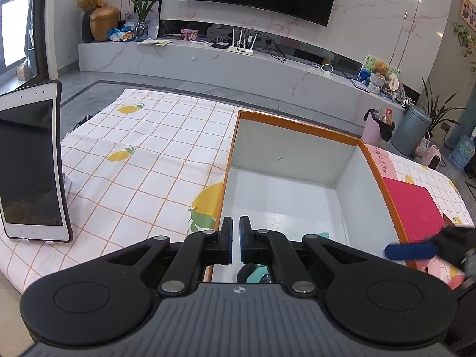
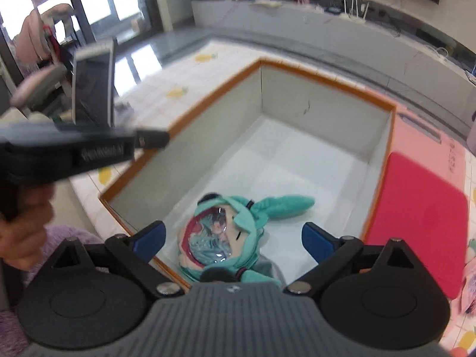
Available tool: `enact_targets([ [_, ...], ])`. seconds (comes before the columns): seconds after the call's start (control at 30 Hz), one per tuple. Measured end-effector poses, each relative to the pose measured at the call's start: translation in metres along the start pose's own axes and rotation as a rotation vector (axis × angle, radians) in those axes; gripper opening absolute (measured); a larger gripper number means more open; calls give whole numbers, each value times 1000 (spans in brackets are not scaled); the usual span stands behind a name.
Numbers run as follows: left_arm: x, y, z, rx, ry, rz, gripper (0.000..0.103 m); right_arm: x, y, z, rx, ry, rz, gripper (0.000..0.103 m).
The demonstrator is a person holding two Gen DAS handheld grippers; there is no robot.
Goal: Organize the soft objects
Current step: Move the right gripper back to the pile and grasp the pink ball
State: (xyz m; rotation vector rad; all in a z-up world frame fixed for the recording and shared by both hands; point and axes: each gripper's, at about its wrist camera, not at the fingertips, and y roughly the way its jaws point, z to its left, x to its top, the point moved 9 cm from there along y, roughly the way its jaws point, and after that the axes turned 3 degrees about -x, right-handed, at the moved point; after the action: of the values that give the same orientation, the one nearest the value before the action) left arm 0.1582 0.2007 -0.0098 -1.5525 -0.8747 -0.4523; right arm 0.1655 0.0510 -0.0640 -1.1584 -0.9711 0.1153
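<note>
A teal plush doll [image 2: 253, 211] with a shiny clear face panel lies on the floor of a white box with an orange rim [image 2: 327, 81], near its front wall. My right gripper [image 2: 233, 232] hangs over the doll, open wide, its blue pads clear of the plush. My left gripper [image 1: 236, 238] is shut with nothing between its fingers, above the box's front left corner [image 1: 229, 160]. Only a scrap of the teal doll [image 1: 255, 270] shows under it. The right gripper's blue finger [image 1: 410, 251] shows at the right edge of the left wrist view.
The box sits on a table under a white checked cloth with lemon prints [image 1: 142, 154]. A red mat [image 2: 416, 214] lies right of the box. A tablet [image 1: 29, 163] stands propped at the table's left edge. A person's hand [image 2: 20, 238] holds the left gripper's handle.
</note>
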Motion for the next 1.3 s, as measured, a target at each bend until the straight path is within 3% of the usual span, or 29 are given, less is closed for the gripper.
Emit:
enact_targets([
  [0.17,-3,1,-5,-20,21,10,5,12,-19,-12,4,-7,-38,85],
  [0.23,-3,2,-9,-39,38,9,19,13,-15,-13,-15,-18,-23,84],
  [0.3,-3,3,-17,-73,52,-3,50,10,-11,-13,-24,-21,-15,84],
  [0.37,-1,2,-22,-101,56,-30,71,6,-9,-13,-20,-25,-8,85],
  [0.53,2,-6,-31,-97,77,-89,85,0,-11,-12,1,-17,-15,86],
  [0.67,5,-10,-37,-75,100,-121,88,1,-15,-9,7,-21,-35,100],
  [0.77,5,-9,-39,-105,80,-101,87,5,-23,-7,26,-31,-85,100],
  [0.93,8,-15,-38,-83,76,-123,88,6,-30,-10,18,-23,-101,100],
  [1.1,15,-22,-42,-87,10,-111,88,8,-45,-16,12,-21,-124,100],
  [1.17,19,-24,-45,-87,-26,-102,88,9,-57,-24,-14,-12,-157,100],
  [1.3,27,-32,-64,-77,2,-122,88,7,-88,-60,-90,12,-217,100],
])
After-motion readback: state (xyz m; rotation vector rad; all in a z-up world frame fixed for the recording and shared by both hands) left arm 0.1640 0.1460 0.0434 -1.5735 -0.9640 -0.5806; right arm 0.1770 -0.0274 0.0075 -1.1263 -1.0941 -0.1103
